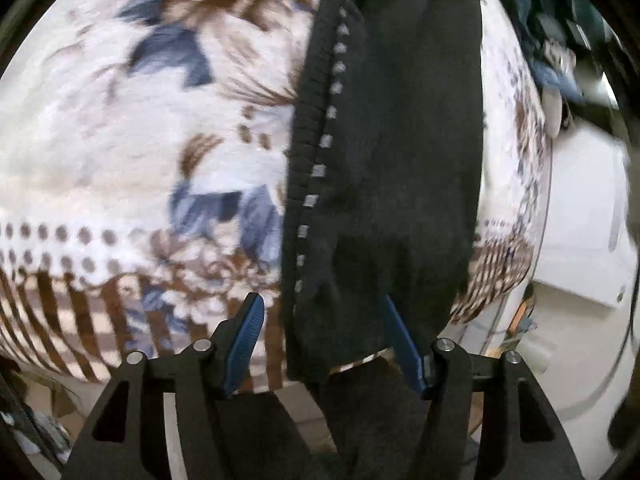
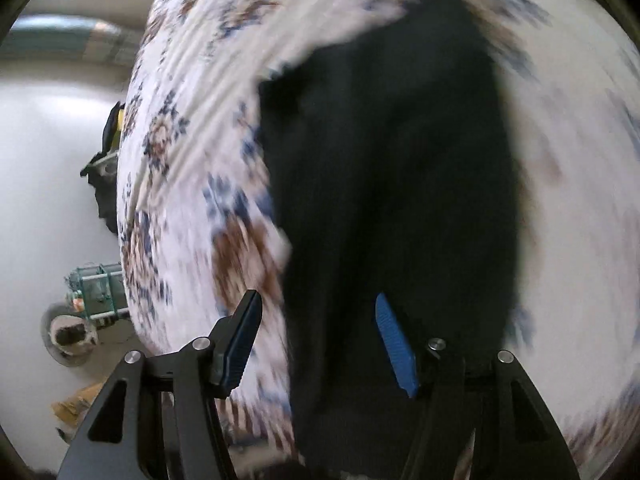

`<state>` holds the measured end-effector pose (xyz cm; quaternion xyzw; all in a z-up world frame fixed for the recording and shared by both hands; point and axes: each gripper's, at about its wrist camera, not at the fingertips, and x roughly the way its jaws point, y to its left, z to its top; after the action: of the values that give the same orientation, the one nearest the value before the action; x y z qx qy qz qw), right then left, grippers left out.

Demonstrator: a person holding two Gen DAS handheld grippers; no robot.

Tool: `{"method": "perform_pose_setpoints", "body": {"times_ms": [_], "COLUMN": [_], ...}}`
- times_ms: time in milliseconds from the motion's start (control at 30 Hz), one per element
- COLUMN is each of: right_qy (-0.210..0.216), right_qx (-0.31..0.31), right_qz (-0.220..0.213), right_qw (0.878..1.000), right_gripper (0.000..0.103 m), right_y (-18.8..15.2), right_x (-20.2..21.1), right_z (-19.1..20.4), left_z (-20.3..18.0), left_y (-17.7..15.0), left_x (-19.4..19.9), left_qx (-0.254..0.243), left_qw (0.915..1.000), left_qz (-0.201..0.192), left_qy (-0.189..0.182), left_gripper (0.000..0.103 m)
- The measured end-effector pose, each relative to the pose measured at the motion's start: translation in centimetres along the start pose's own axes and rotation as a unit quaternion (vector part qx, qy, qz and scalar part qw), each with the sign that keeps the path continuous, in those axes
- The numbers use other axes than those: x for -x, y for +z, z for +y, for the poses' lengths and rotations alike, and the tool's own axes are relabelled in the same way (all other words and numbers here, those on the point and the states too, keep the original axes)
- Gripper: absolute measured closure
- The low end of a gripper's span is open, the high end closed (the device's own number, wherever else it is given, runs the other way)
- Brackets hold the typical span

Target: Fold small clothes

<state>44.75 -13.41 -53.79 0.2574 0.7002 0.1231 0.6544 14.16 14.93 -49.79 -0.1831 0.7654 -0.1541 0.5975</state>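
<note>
Blue ribbed pads line both fingers of the left claw (image 1: 322, 320), and they stand well apart, with the near edge of a black knitted garment with a ribbed band and a row of small pale grey squares (image 1: 384, 152) draped between them and seemingly over the right-hand pad. Nothing is pinched. The right claw (image 2: 318, 320) is likewise spread wide, its fingers straddling the same dark garment (image 2: 392, 184), which here reads only as a soft black mass because the view is badly smeared by motion. Beneath the garment, and stretching away ahead of both claws, lies a plush white blanket printed with brown and blue flowers, dots and stripes (image 1: 120, 152).

The main risk is the grip. If either claw closes where it stands, the pads may gather the fleecy blanket along with the knit, or catch only one layer of the knit, so the fold would drag or skew. The knit looks thick, limp and stretchy; its ribbed band should give under tension, so uneven pulls from the two sides could twist the edge. Judging by the blur, the right claw is moving quickly, and closing mid-sweep could miss the hem. The blanket's deep pile also offers little firm backing.
</note>
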Motion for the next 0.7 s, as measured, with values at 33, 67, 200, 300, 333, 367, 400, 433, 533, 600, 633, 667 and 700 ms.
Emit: {"method": "perform_pose_setpoints", "body": {"times_ms": [33,67,200,300,333,367,400,433,533,600,633,667,700], "right_qy": [-0.010,-0.020,-0.069,-0.083,-0.077,-0.069,-0.071,-0.082,-0.121,-0.128,-0.131,-0.135,-0.130], "right_qx": [-0.025,-0.040,-0.109,-0.152,-0.162,-0.166,-0.164,-0.157,-0.141,-0.161,-0.158,-0.151,-0.153], "right_qz": [0.008,0.015,0.061,0.104,0.113,0.119,0.122,0.124,0.131,0.133,0.131,0.132,0.135], "right_qw": [1.000,0.999,0.990,0.979,0.977,0.976,0.976,0.976,0.974,0.970,0.970,0.970,0.970], "right_gripper": [0.042,0.042,0.042,0.041,0.042,0.044,0.049,0.069,0.097,0.097,0.097,0.095,0.091], "right_y": [-2.8,-4.6,-13.2,-18.7,-20.1,-21.4,-22.5,-23.4,-25.7,-26.5,-26.5,-26.2,-25.9], "right_x": [0.7,1.1,-0.9,-4.2,-5.3,-6.4,-7.3,-8.1,-9.5,-9.1,-8.9,-8.4,-7.8], "right_z": [-2.2,-3.9,-10.6,-14.3,-15.0,-15.5,-15.7,-15.8,-16.4,-16.9,-16.7,-16.6,-16.5], "left_z": [-0.4,-0.6,-1.4,-1.0,-0.8,-0.3,0.3,0.8,0.9,0.3,0.0,-0.5,-1.1], "left_y": [0.3,0.7,1.2,0.7,0.6,0.4,0.2,0.0,0.0,0.6,1.1,1.8,3.1], "left_x": [-0.9,-1.7,-4.6,-5.3,-5.2,-5.1,-4.9,-4.8,-4.0,-2.7,-1.6,-0.2,1.7], "left_qx": [-0.007,-0.012,-0.046,-0.060,-0.056,-0.050,-0.044,-0.039,-0.040,-0.046,-0.052,-0.062,-0.075], "left_qw": [0.9999,0.9998,0.9979,0.9970,0.9974,0.9977,0.9980,0.9982,0.9977,0.9970,0.9966,0.9968,0.9968], "left_qz": [0.008,0.014,0.023,0.014,0.009,0.008,0.010,0.012,0.035,0.054,0.056,0.047,0.030], "left_qy": [0.002,0.007,0.039,0.047,0.045,0.045,0.044,0.044,0.042,0.033,0.029,0.018,0.004], "left_gripper": [0.044,0.044,0.057,0.098,0.098,0.098,0.098,0.098,0.093,0.090,0.084,0.079,0.069]}}
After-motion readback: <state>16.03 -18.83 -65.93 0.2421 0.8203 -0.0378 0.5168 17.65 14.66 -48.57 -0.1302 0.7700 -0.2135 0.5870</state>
